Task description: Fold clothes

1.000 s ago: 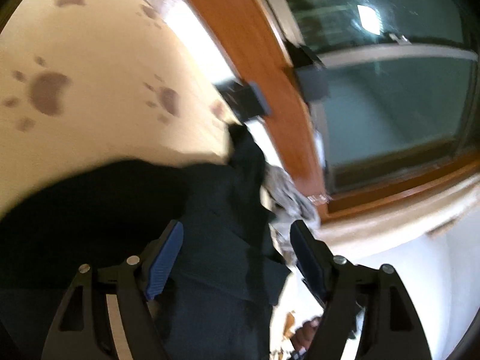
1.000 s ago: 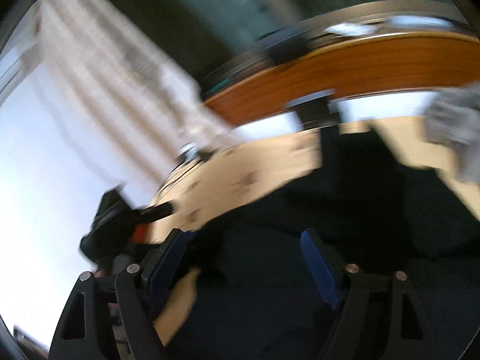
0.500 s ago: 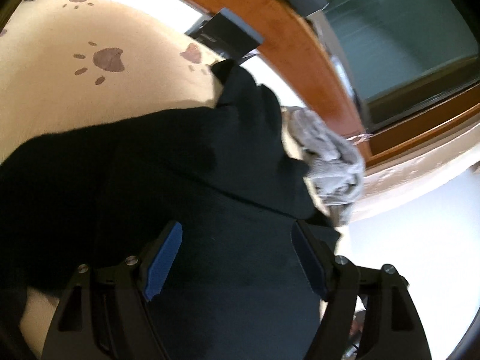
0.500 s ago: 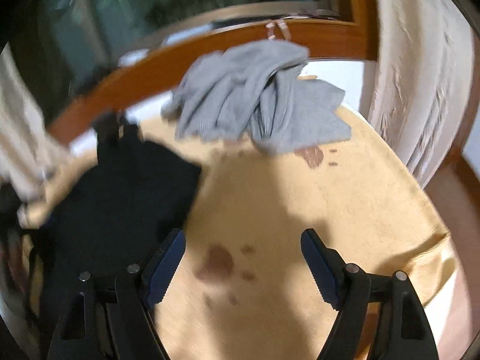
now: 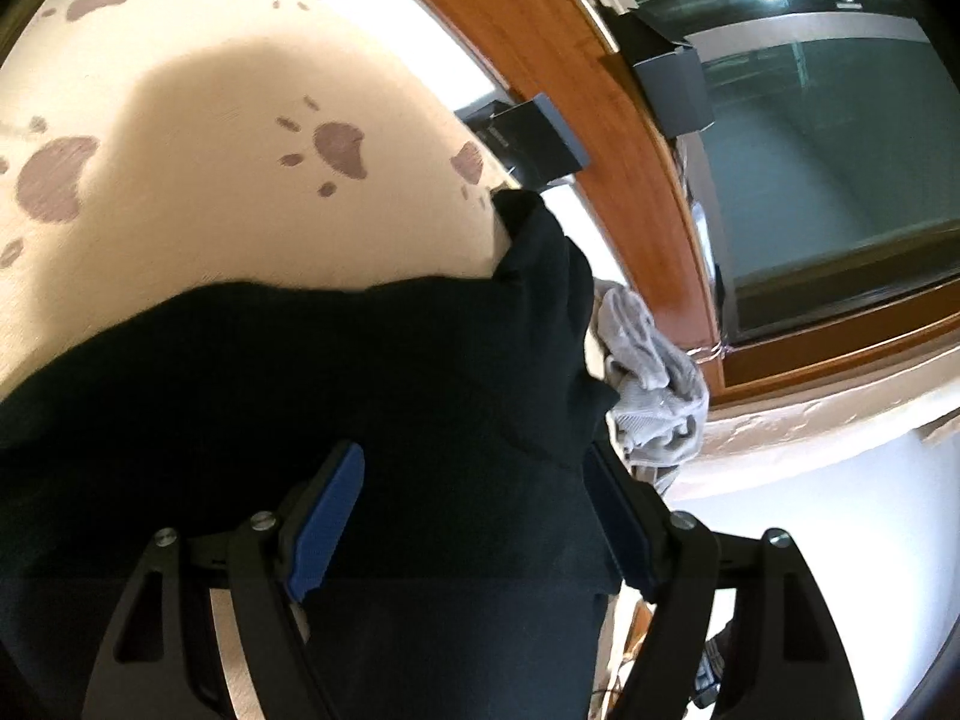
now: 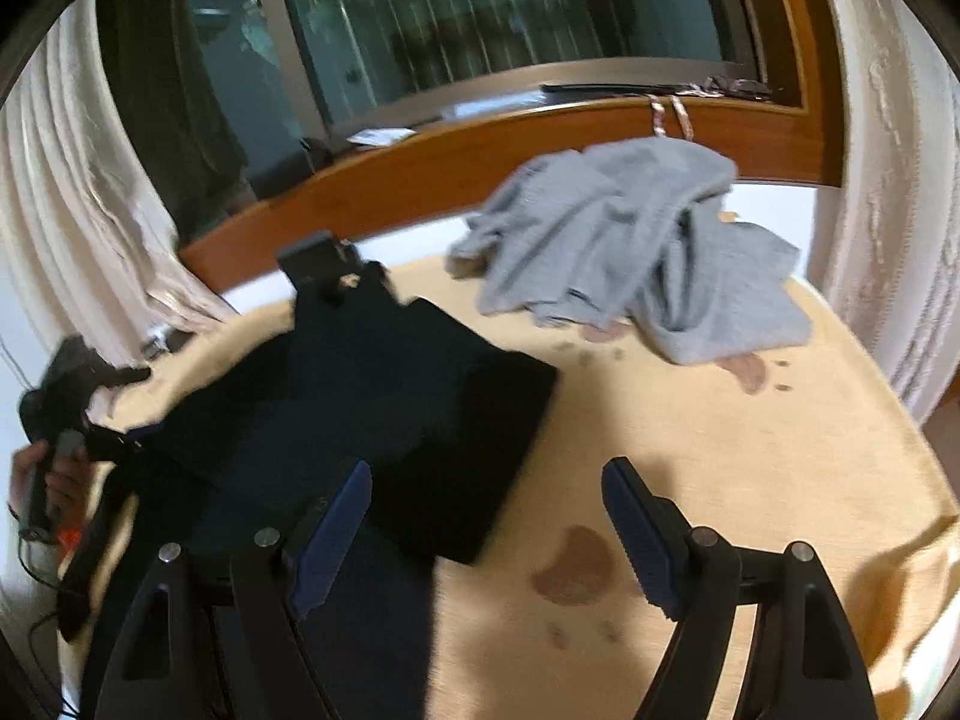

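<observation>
A black garment (image 5: 360, 396) lies spread on the cream paw-print blanket (image 5: 198, 192). My left gripper (image 5: 474, 516) hovers over it, its jaws wide open and its blue pads (image 5: 327, 525) gripping nothing. In the right wrist view the black garment (image 6: 390, 408) lies flat at the left with a straight right edge. My right gripper (image 6: 486, 531) is open above that edge and the blanket (image 6: 690, 420), holding nothing. A crumpled grey garment (image 6: 630, 252) lies at the far side of the bed; the grey garment (image 5: 654, 384) also shows beyond the black one.
A wooden bed frame (image 6: 480, 150) and a window run along the far side. A dark box (image 5: 528, 138) sits by the frame. Cream curtains (image 6: 900, 210) hang at both sides. A person's hand (image 6: 48, 480) holds the other gripper's handle at the left edge.
The right wrist view swung right from the black garment to the blanket and grey garment, then settled with both in sight. The left view tilted up, showing more blanket. Both jaws stayed open.
</observation>
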Tool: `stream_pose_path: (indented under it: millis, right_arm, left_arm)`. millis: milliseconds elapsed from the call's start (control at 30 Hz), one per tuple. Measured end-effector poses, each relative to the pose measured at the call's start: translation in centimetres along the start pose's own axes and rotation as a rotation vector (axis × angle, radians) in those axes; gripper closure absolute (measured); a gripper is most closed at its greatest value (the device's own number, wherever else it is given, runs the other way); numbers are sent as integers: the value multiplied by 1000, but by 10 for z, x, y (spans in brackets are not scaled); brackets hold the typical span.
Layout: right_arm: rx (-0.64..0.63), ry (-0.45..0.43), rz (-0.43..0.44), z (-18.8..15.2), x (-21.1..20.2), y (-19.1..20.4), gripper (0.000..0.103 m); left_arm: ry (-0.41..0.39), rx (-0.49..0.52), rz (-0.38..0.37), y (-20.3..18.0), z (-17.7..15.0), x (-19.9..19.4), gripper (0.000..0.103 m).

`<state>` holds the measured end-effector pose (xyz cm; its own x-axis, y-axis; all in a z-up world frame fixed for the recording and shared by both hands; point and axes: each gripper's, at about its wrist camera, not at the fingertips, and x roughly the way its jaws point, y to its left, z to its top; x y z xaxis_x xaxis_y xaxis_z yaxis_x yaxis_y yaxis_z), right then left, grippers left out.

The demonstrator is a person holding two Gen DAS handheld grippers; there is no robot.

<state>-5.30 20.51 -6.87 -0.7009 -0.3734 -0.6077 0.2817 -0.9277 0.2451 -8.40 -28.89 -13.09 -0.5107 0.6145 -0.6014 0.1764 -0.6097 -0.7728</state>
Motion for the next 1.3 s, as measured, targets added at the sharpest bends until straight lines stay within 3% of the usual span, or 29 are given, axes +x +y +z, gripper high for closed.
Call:
stream_pose_path:
  millis: [300, 500, 767, 900, 967, 1033, 1067, 1167, 1200, 1300]
  right_arm:
    - [105, 3, 68, -7, 32, -5, 22]
    - [129, 4, 71, -12, 35, -12, 22]
    - [131, -15, 75, -13, 30, -12, 22]
    - [124, -23, 87, -13, 27, -10, 22]
    - [125, -19, 93, -13, 28, -10, 22]
    - [127, -18, 93, -13, 28, -10, 22]
    - [128, -19, 92, -13, 28, -10, 22]
    - [127, -23, 91, -14, 27, -10, 22]
    - [126, -24, 91, -14, 27, -9, 22]
    - [121, -32, 85, -13, 26, -9, 22]
  left_arm:
    - [54, -68, -30, 11, -34, 1, 24]
    - [59, -137, -34, 10, -30, 18, 24]
    - [-12, -212, -26, 9, -18, 26, 24]
    - [-59, -201, -66, 9, -19, 26, 25]
    - [-69, -194, -51, 11, -19, 27, 34]
    - [-62, -195, -22, 15, -19, 30, 56]
    - [-60, -196, -8, 17, -18, 30, 61]
    - [-61, -206, 27, 23, -19, 31, 89]
    - [-63, -211, 36, 26, -19, 32, 94]
    - [-80, -211, 25, 28, -22, 30, 96]
